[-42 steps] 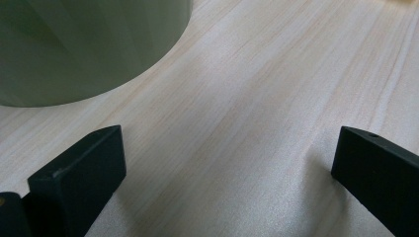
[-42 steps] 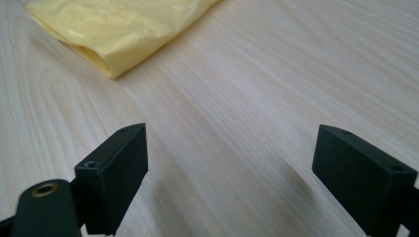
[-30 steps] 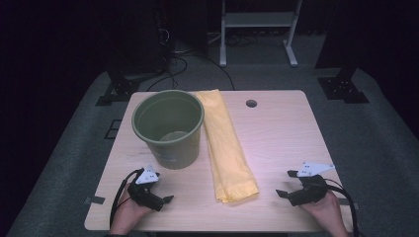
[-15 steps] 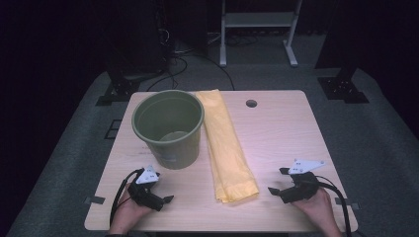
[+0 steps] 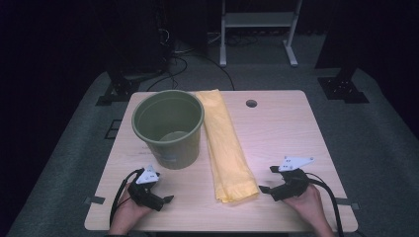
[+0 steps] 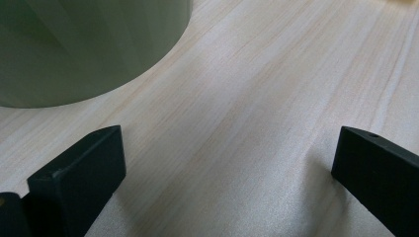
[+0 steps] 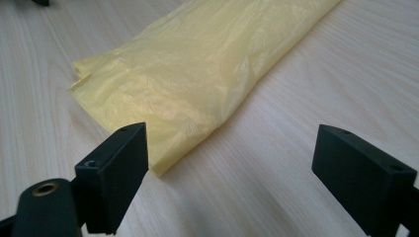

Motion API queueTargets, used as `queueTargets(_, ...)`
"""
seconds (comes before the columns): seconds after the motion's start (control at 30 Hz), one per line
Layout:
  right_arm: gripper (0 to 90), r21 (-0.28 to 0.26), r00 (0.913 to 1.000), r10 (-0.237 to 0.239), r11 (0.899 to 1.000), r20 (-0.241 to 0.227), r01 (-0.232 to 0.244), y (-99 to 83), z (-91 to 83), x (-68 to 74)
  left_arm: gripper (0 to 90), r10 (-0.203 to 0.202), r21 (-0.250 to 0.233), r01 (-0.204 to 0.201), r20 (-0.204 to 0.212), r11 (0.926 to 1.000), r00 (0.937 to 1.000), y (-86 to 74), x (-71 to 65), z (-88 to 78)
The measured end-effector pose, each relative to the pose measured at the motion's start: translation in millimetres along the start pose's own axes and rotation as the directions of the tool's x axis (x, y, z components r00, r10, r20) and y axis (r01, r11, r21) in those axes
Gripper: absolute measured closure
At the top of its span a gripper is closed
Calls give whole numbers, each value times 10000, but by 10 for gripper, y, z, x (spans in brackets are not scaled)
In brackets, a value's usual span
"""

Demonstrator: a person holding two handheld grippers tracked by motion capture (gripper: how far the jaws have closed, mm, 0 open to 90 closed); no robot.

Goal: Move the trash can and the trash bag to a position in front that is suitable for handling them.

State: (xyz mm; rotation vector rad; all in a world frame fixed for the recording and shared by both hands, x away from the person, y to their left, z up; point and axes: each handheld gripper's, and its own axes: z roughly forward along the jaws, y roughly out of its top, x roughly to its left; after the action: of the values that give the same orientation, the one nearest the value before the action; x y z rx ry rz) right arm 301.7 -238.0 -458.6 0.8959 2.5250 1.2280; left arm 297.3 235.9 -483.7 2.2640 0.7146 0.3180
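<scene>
Landmark: the yellow plastic bag [image 5: 225,148], folded into a long strip on the counter [image 5: 281,128]; it runs from the far edge of the counter toward me, its near end crumpled and flat on the wood
My right claw [image 5: 267,179]: released, jaws spread wide; it sits low over the counter just to the right of the bag's near end, pointing at it; in the right gripper view [image 7: 232,163] the bag's near corner [image 7: 188,98] lies just ahead of my left-hand jaw, not touching either jaw
My left claw [image 5: 165,199]: released too, jaws wide apart with nothing between them; it rests well to the left of the bag's near end; in the left gripper view [image 6: 227,163] bare wood lies between the jaws
Green bucket [image 5: 168,127]: upright, touching or just beside the bag's left edge; its wall [image 6: 74,44] stands just ahead of my left claw
Round hole [image 5: 251,103]: in the counter, right of the bag's far end
</scene>
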Motion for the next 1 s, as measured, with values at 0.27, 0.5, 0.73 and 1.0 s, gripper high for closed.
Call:
queueTargets(0.27, 138, 65, 9996, -71, 10000, -255, 73, 87, 128, 46, 0, -4, -3, 4, -1, 10000, 10000, 0, 0, 0)
queueTargets(0.5, 196, 447, 9991, -251, 9986, -355, 267, 106, 270, 89, 0, -3, -2, 3, -1, 10000, 10000, 0, 0, 0)
queueTargets(0.73, 293, 693, 9983, -421, 9966, -405, 448, 85, 332, 110, 0, -2, -1, 2, -3, 10000, 10000, 0, 0, 0)
queueTargets(1.0, 801, 1061, 9966, -716, 9915, -417, 757, 70, 333, 131, 0, -1, -1, 1, -5, 10000, 10000, 0, 0, 0)
